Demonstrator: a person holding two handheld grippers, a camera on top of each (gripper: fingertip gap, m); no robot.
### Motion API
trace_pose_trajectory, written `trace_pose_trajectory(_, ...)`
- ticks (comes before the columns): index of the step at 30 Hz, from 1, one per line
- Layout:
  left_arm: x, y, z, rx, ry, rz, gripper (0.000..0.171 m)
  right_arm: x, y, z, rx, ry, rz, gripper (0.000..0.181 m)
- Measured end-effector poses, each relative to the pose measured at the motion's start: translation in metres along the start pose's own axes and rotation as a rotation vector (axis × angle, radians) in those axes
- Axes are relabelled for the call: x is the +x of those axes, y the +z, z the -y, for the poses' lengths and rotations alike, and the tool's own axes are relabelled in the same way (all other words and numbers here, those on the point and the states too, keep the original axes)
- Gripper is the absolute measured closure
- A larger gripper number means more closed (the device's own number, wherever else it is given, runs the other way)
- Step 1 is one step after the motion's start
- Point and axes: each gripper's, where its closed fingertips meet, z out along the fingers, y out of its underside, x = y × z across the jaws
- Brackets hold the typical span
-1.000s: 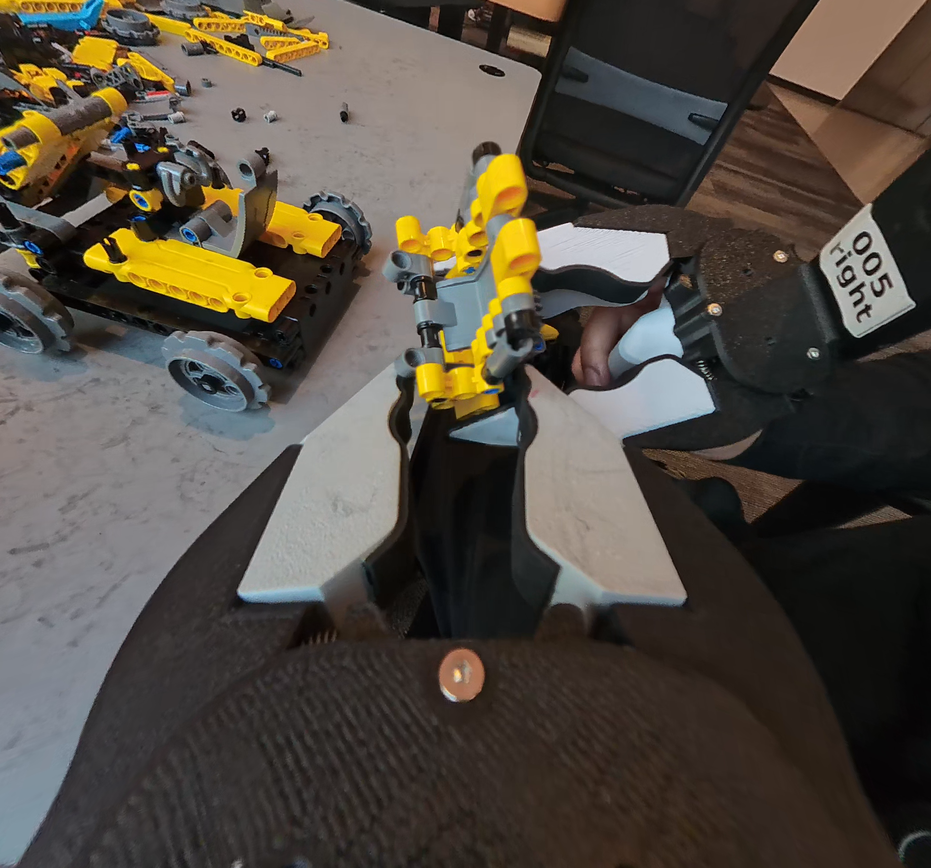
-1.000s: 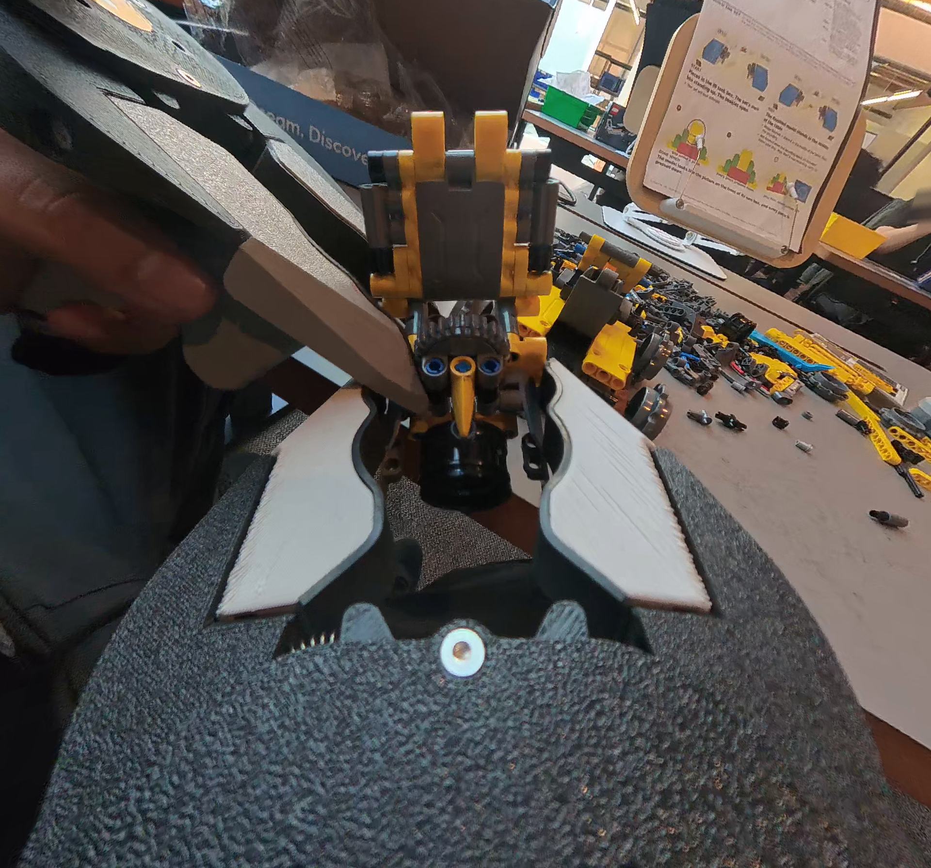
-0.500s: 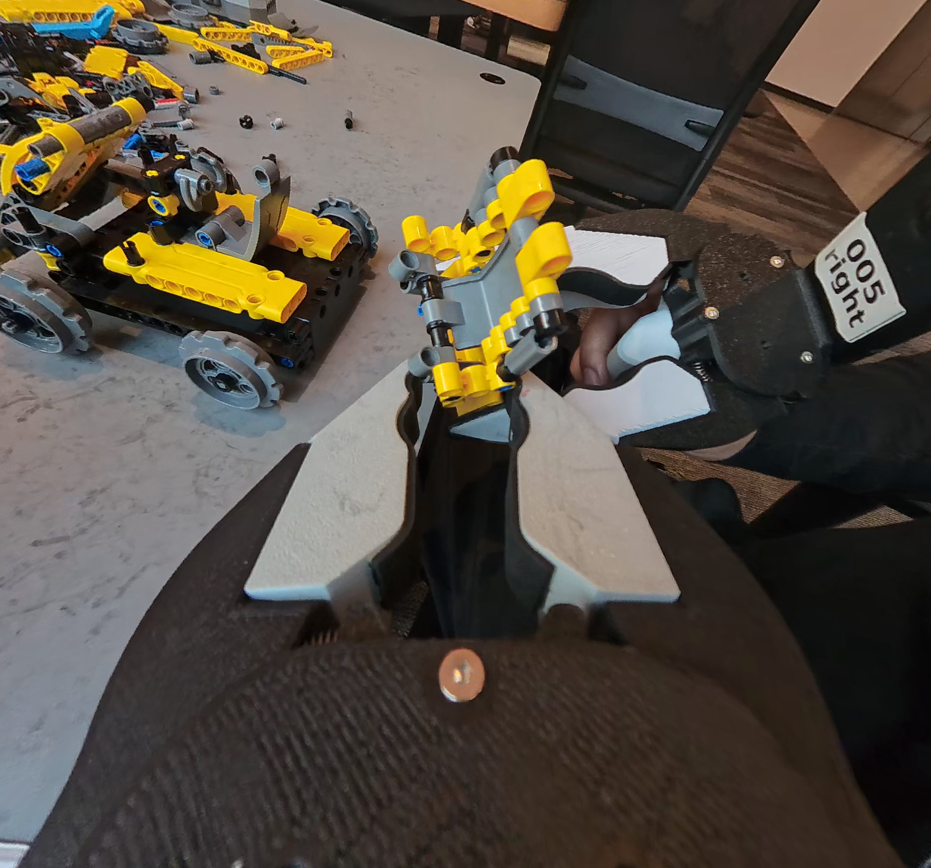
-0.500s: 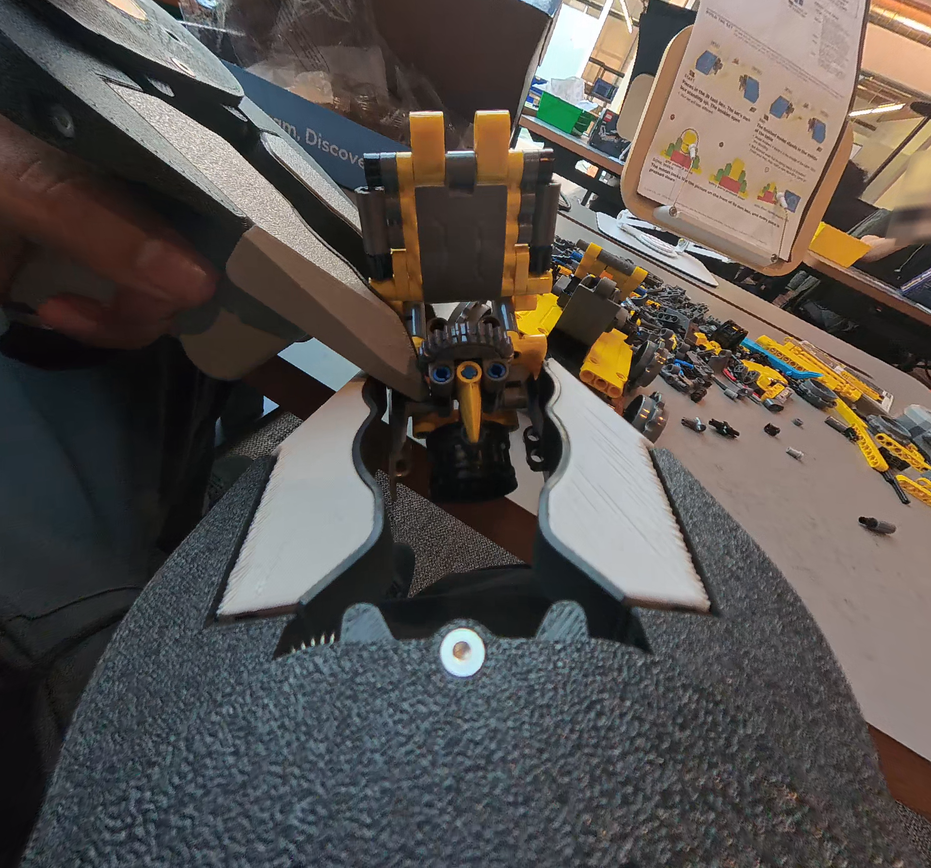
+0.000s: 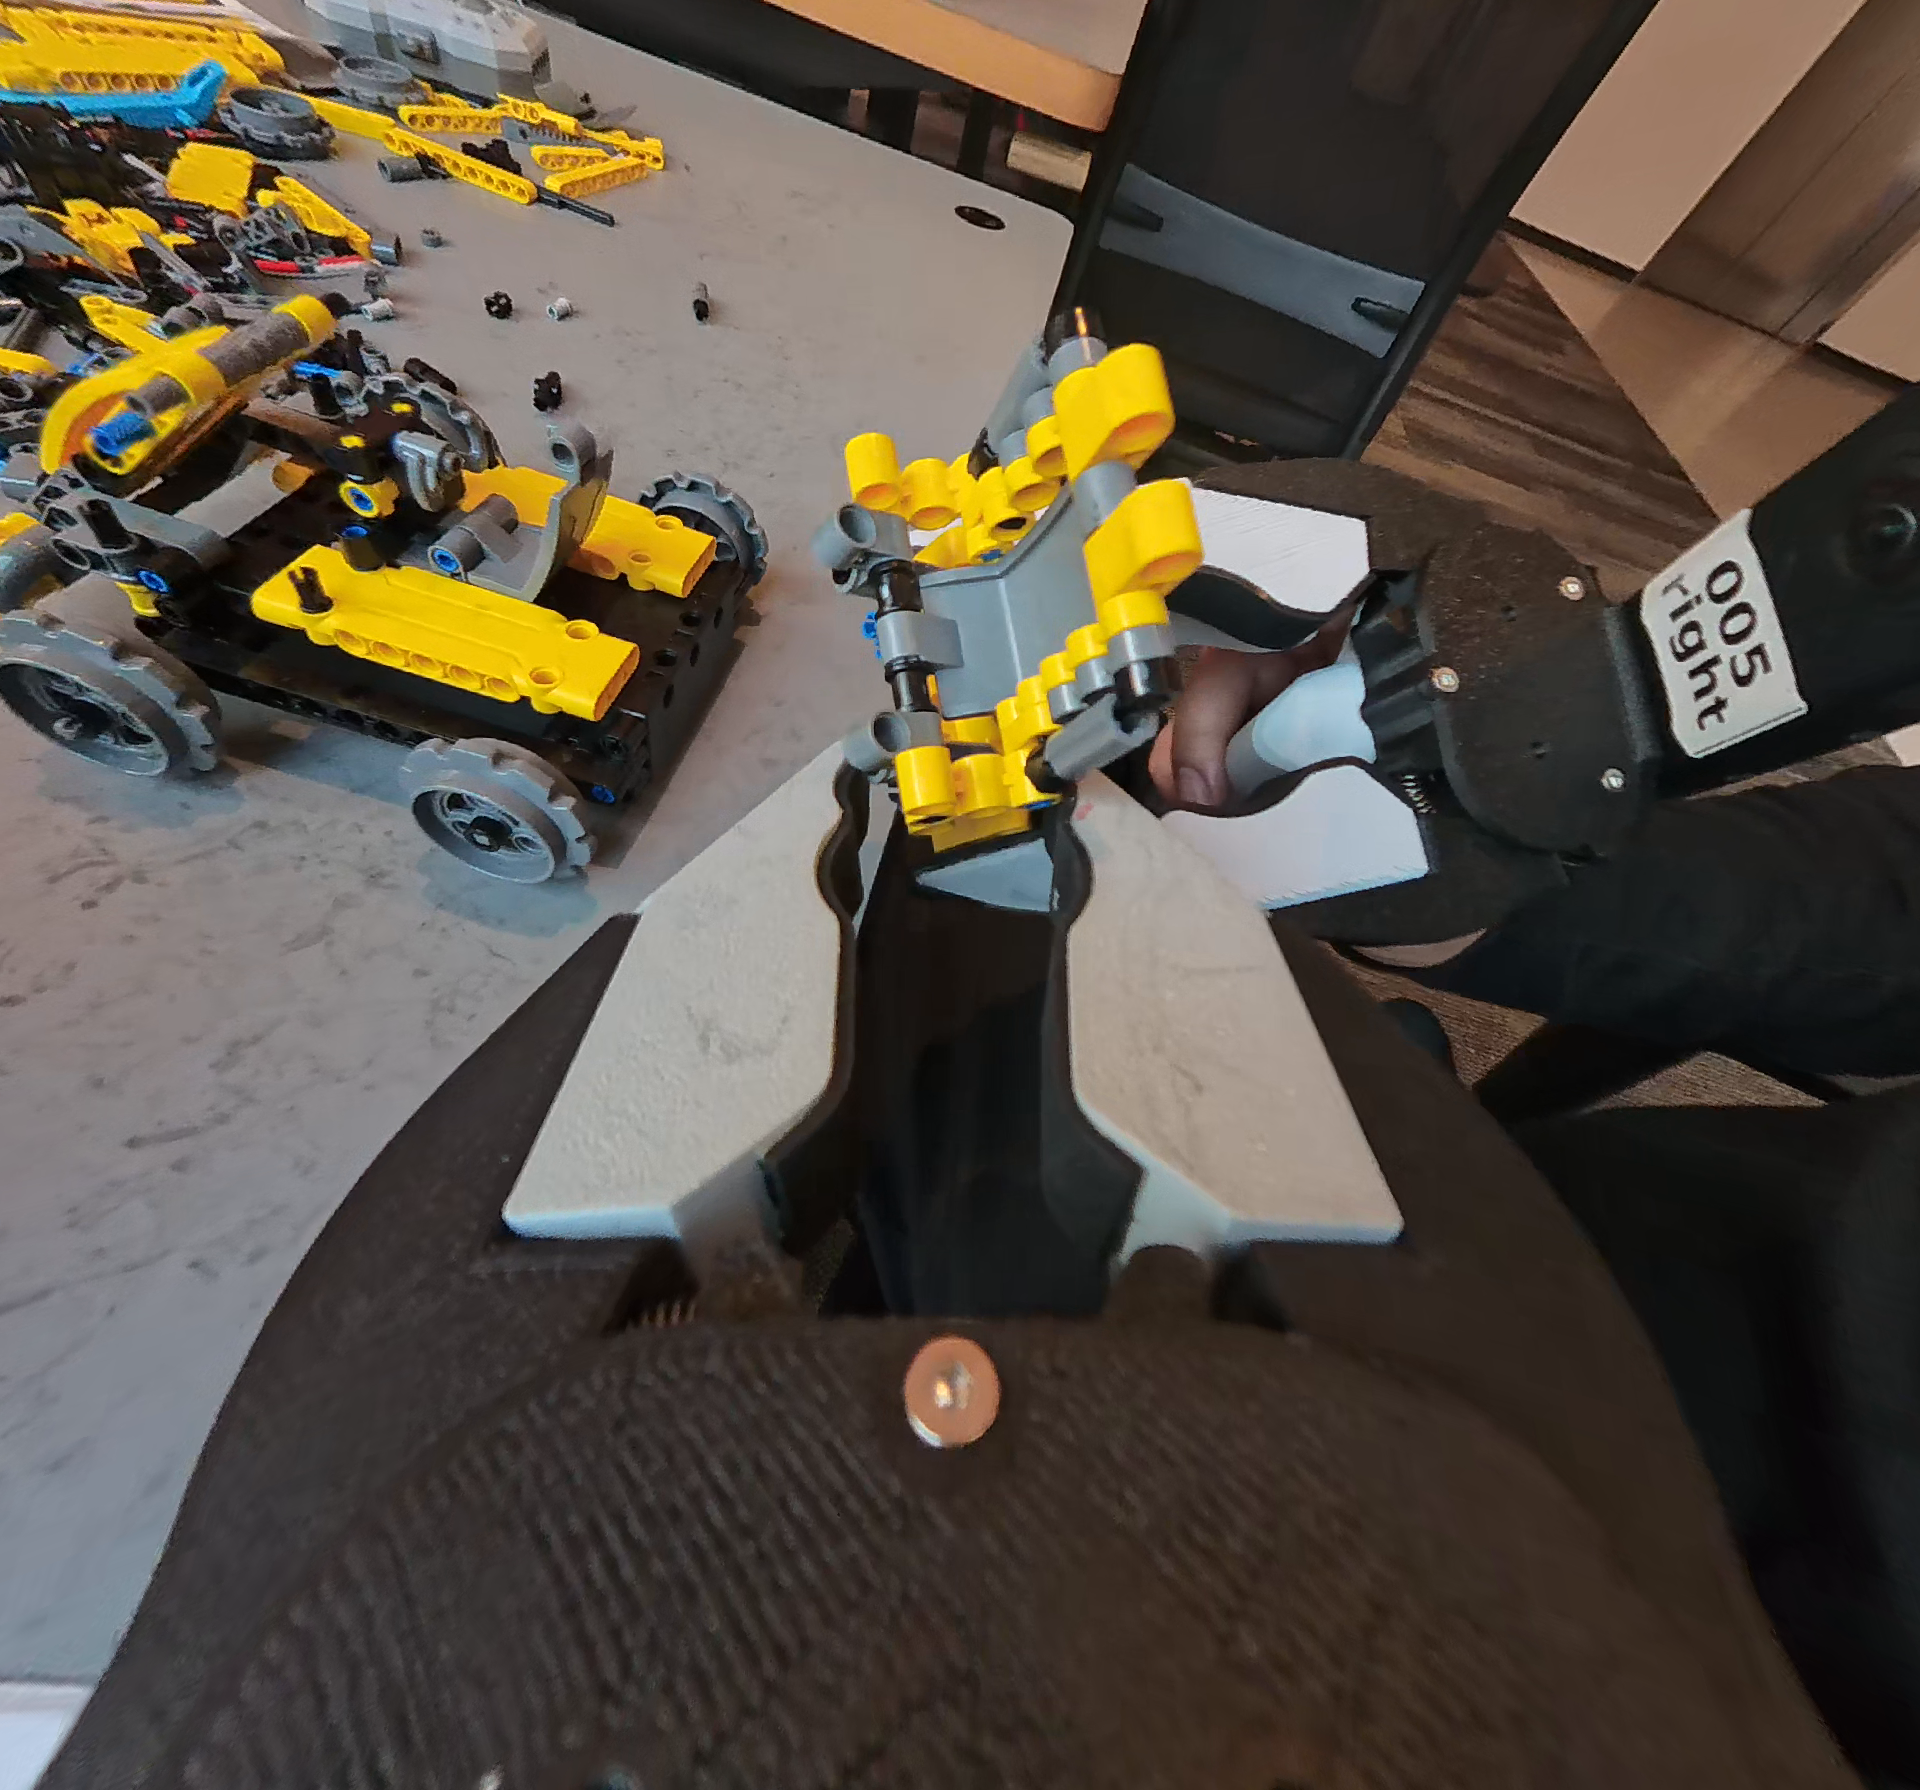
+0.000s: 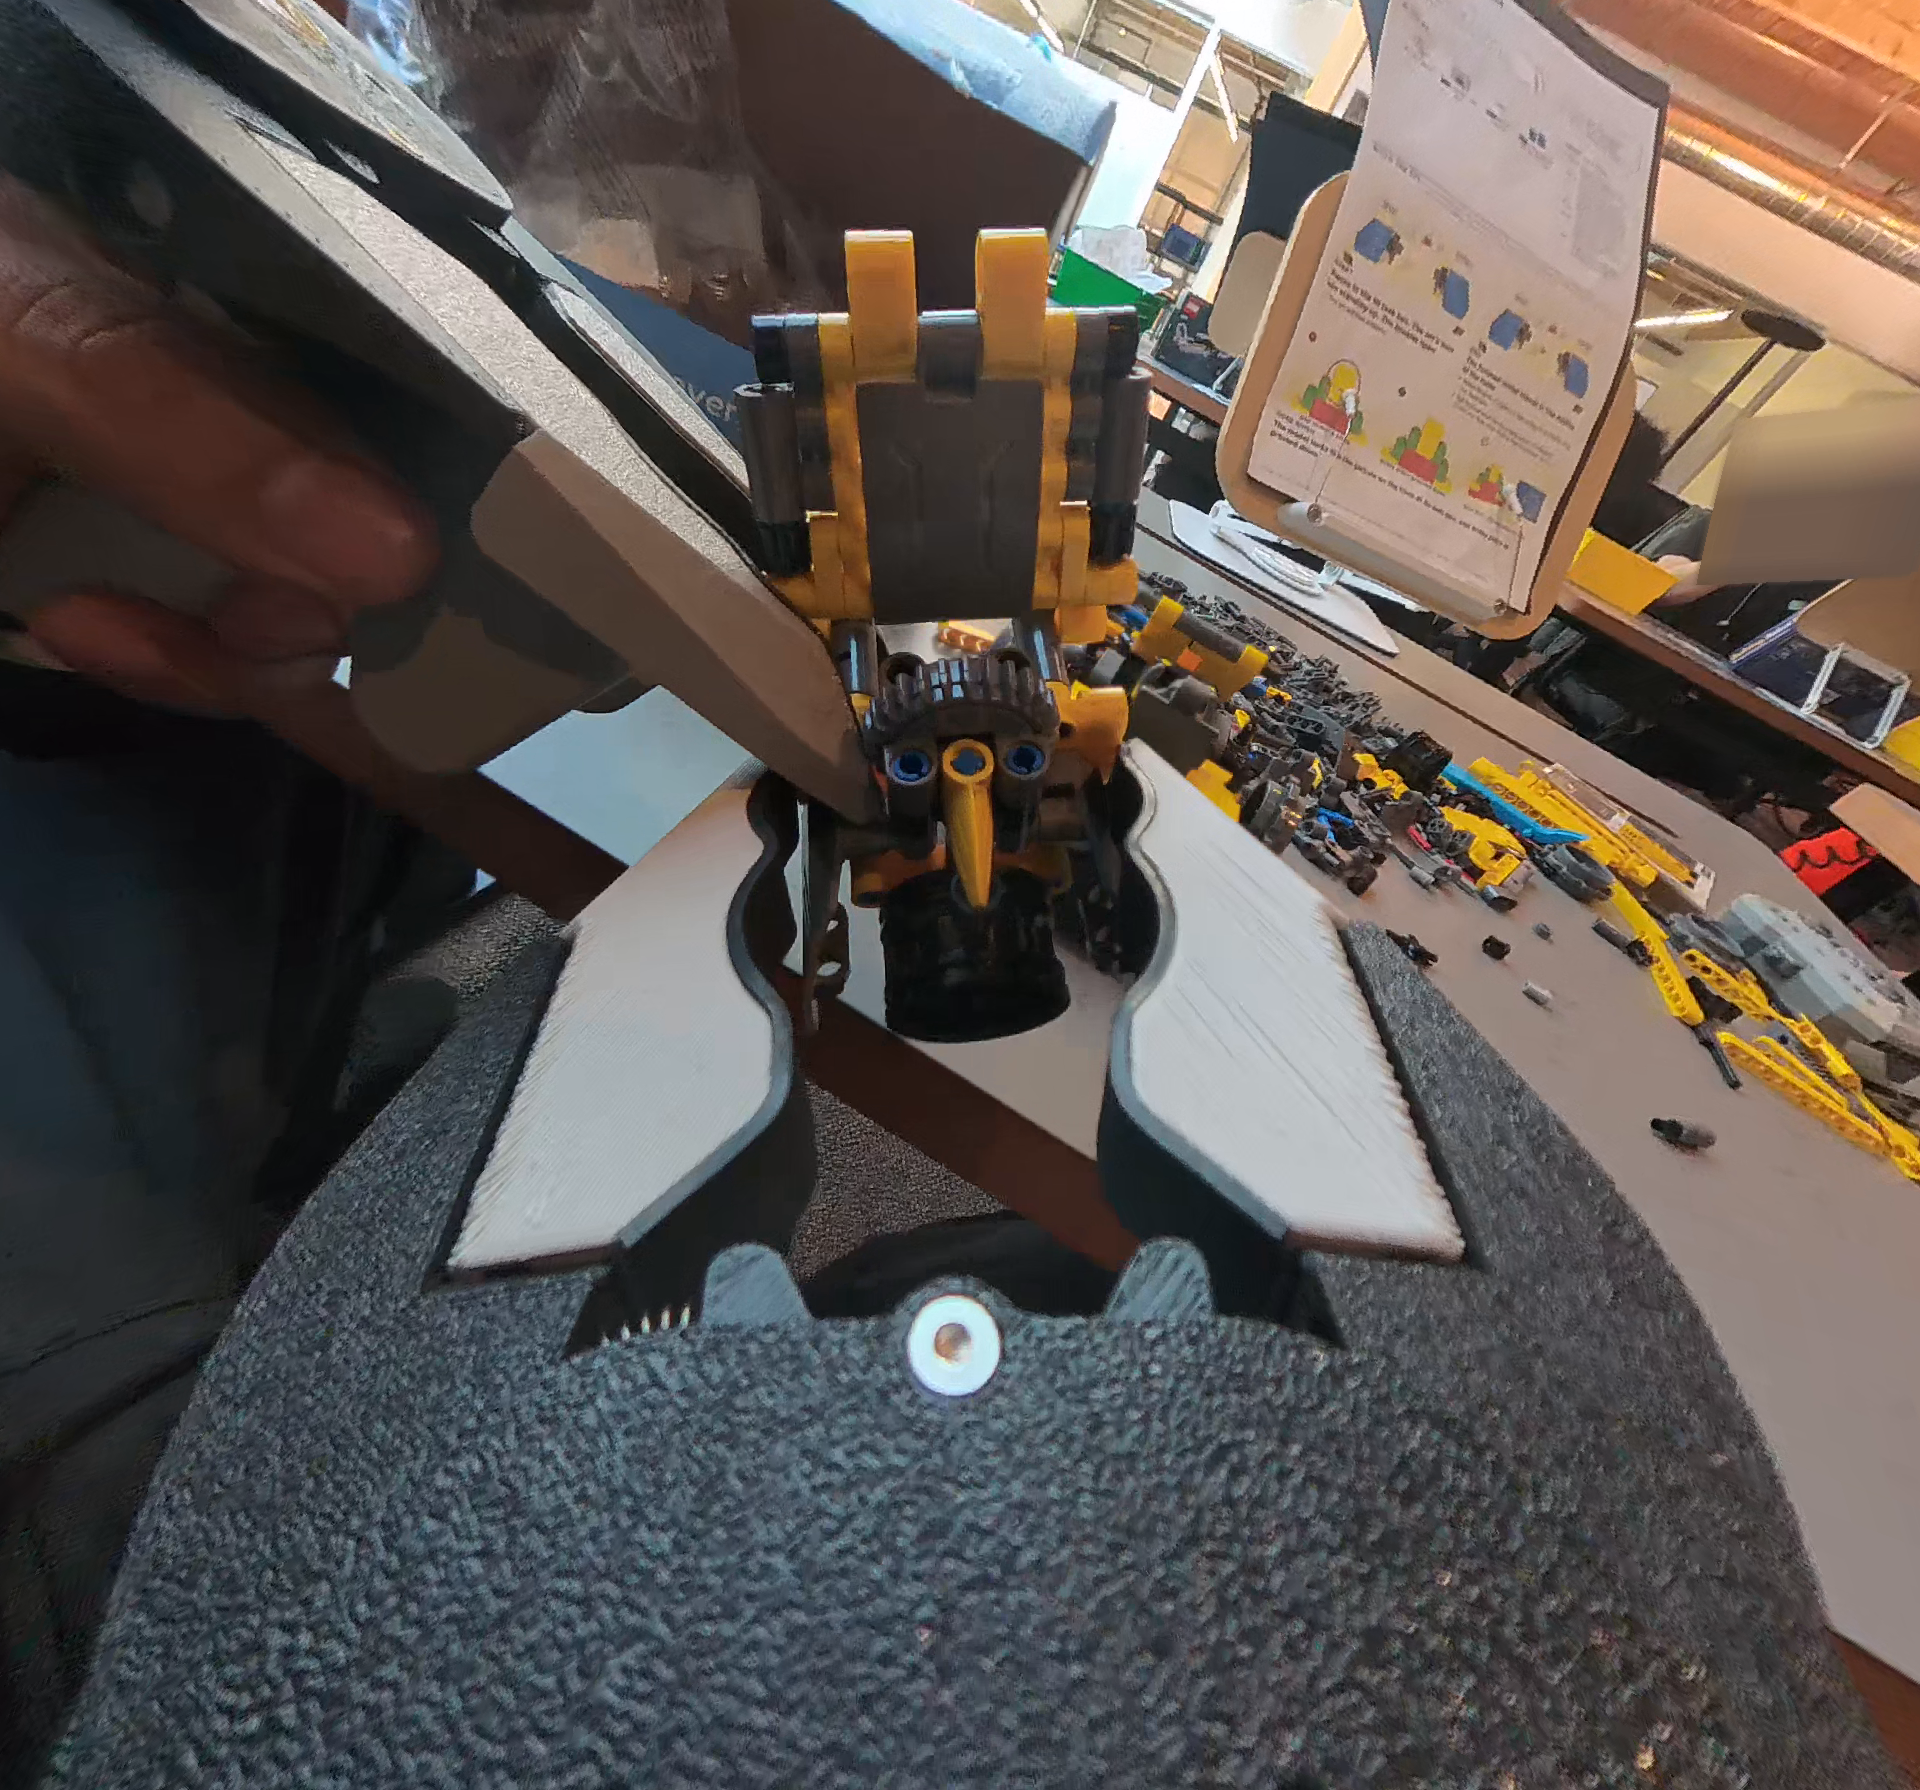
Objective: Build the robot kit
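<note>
A broad grey bench point(image 5: 260, 1013) carries a half-built yellow-and-black plastic brick vehicle on grey toothed wheels point(image 5: 384, 597) at nine o'clock in the left wrist view, with loose yellow beams and small black pins point(image 5: 499, 161) scattered toward eleven o'clock and a black chair back point(image 5: 1351, 130) standing at one o'clock beyond the bench edge. In the right wrist view a printed instruction sheet on a rounded wooden stand point(image 6: 1455, 286) rises at two o'clock, apparently set where the builder can read it, and a dark cardboard box point(image 6: 831, 78) sits at twelve. At the centre of both views, off the bench and held in the air just past its edge, is a small yellow-and-grey brick sub-assembly with a dark gear and a black wheel at its base point(image 5: 1018, 618). The left hand-held gripper point(image 5: 961, 836) is clamped on its lower yellow end, seemingly to steady it, while the right hand-held gripper point(image 6: 966, 857) has its white fingers point(image 6: 1268, 1013) set close at either side of the gear and wheel end point(image 6: 971, 805); whether they actually press on it cannot be told. A person's hand point(image 6: 156, 493) works the left tool's trigger at nine o'clock.
</note>
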Motion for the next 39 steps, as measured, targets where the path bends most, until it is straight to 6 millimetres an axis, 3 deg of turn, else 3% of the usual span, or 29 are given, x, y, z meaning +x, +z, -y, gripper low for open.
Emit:
trace_pose_trajectory(10, -0.007, -0.04, 0.012, 0.112, -0.062, 0.078, 0.098, 0.0, 0.017, 0.022, 0.01, 0.02, -0.021, 0.123)
trace_pose_trajectory(12, -0.002, -0.051, 0.006, 0.129, -0.077, 0.083, 0.098, 0.006, 0.021, 0.026, 0.018, 0.047, -0.032, 0.123)
trace_pose_trajectory(15, 0.013, -0.067, -0.022, 0.134, -0.08, 0.076, 0.095, 0.016, 0.025, 0.027, 0.02, 0.082, -0.038, 0.123)
trace_pose_trajectory(19, 0.031, -0.085, -0.044, 0.135, 0.008, 0.106, 0.097, 0.03, 0.034, 0.034, 0.036, 0.109, -0.04, 0.122)
trace_pose_trajectory(26, 0.025, -0.098, -0.054, 0.121, 0.069, 0.153, 0.099, 0.033, 0.058, 0.048, 0.062, 0.199, -0.014, 0.122)
trace_pose_trajectory(31, 0.021, -0.109, -0.047, 0.152, 0.092, 0.161, 0.105, 0.029, 0.071, 0.046, 0.056, 0.249, -0.011, 0.123)
trace_pose_trajectory(39, 0.011, -0.106, -0.052, 0.124, 0.095, 0.151, 0.107, 0.027, 0.078, 0.039, 0.036, 0.265, -0.012, 0.122)
